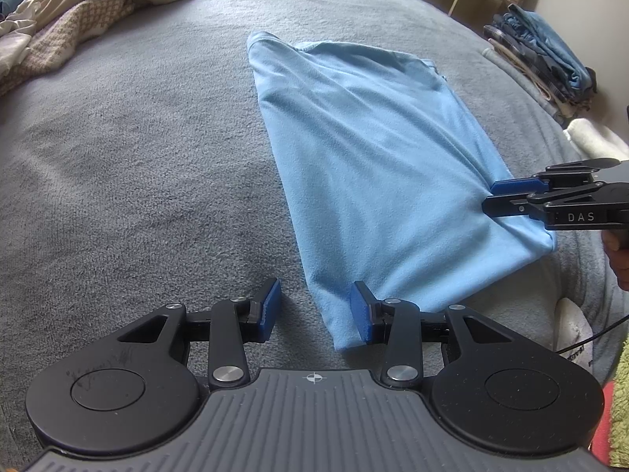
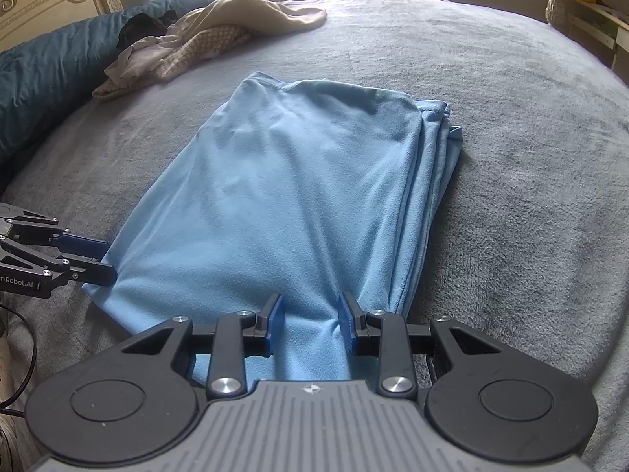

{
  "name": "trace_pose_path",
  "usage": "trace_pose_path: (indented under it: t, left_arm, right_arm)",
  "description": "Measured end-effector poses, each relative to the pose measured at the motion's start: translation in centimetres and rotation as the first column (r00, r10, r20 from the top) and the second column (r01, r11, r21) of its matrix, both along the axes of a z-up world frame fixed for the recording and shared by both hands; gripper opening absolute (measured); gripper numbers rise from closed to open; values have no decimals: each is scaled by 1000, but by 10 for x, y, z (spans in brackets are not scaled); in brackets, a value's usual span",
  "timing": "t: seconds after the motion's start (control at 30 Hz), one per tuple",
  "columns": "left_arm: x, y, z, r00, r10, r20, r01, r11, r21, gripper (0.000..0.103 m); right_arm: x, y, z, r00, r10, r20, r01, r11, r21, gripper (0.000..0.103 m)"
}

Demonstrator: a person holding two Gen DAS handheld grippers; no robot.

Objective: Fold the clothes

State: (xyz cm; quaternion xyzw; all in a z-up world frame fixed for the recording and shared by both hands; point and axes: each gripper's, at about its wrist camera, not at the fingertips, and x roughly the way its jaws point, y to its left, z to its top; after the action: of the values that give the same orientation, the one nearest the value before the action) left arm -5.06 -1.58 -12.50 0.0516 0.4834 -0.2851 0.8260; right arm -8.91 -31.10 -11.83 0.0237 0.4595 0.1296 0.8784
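Observation:
A light blue garment (image 1: 377, 165) lies folded lengthwise into a long strip on the grey blanket (image 1: 137, 157). My left gripper (image 1: 316, 310) is open at the strip's near left corner, its right finger (image 1: 361, 310) over the cloth edge and its left finger over bare blanket. In the right wrist view the blue garment (image 2: 298, 181) bunches up between the pads of my right gripper (image 2: 310, 320), which is closed in on the near right end, and creases run toward it. The right gripper (image 1: 497, 196) also shows from the side at the garment's right edge. The left gripper (image 2: 100, 259) shows at the left.
A heap of unfolded beige and checked clothes (image 2: 188, 43) lies at the far left of the bed beside a teal duvet (image 2: 43, 82). A stack of folded blue clothes (image 1: 542, 59) sits far right. A white sock (image 1: 570, 330) and a cable (image 1: 597, 334) lie near the right edge.

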Motion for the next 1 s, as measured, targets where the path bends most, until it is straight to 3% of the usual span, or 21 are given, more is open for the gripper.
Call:
trace_pose_path:
  t: [0.33,0.47,0.7,0.9,1.0]
  left_arm:
    - [-2,1,-1,1000,-8,7,8,1000,1,40]
    - [-3,4,0,1000,-16,2,16,1000,-5,41]
    - [-5,8,-3,999,-30,-10,30,999,-20,42]
    - [-4,11,-6,999,-42,-30,41,998,-37,43]
    - [-3,14,-7,998,-47,-39,45,998,-52,43]
  right_arm:
    - [-3,-4,7,999,8,35,-8,1000,8,33]
    - [1,-5,30,994,23,111,-25,999,21,33]
    - [56,25,57,972,143,184,-154,987,45,33]
    - [124,85,41,950,286,128,-294,955,47,28]
    - [149,101,22,949,299,97,-305,951,52,23]
